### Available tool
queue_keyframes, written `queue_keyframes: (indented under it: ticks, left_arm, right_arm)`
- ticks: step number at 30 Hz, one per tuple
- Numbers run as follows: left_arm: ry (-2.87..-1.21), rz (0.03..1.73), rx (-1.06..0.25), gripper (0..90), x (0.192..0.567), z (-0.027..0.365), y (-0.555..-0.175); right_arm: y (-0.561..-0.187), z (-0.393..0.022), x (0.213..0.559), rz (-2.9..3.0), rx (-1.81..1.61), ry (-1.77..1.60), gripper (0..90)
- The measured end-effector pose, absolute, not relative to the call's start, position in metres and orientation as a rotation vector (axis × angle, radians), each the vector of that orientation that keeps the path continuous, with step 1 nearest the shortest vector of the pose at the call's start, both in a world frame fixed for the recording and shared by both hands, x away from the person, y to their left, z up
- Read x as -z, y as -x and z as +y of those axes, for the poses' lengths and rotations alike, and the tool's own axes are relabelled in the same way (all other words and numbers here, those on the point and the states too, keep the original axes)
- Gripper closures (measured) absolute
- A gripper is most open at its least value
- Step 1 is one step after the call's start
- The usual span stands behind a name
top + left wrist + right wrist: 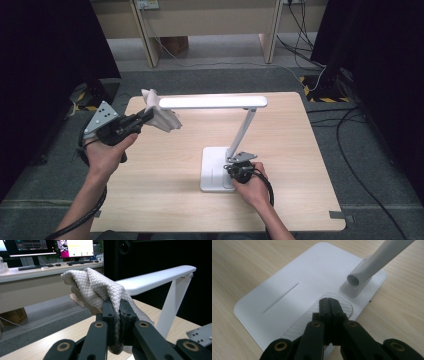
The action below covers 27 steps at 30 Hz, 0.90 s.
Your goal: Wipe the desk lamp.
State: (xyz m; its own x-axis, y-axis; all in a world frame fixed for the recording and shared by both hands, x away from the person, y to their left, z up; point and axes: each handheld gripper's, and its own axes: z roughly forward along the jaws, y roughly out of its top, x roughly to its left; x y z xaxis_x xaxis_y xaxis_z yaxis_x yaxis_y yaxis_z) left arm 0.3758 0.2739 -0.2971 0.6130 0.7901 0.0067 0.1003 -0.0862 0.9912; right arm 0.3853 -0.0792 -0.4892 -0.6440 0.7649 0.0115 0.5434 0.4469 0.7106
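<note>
Both claws closed: left claw (pixel 115 305) pinching cloth (pixel 95 287), right claw (pixel 329 302) apparently touching lamp base (pixel 287 282).

Cloth (pixel 97 287) quilted weave; lamp (pixel 294 290) matt plastic; table (pixel 165 175) pale wood.

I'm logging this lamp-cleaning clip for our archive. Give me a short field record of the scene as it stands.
surface: wooden table
main item: white desk lamp, lit
cloth: pale patterned cloth, beside the lamp head's end
left gripper: shut on the cloth, raised above the table
right gripper: shut, tips over the lamp base; contact unclear
</note>
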Motion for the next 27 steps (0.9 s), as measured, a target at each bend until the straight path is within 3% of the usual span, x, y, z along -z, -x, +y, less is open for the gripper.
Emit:
queue_keyframes:
  ticks: [27]
  left_arm:
    - [-1.564,0.716,-0.758,84.9,0.262,0.267,-0.378]
  right_arm:
    - [-0.386,-0.079,0.489,2.397,-0.998,-1.108,90.0]
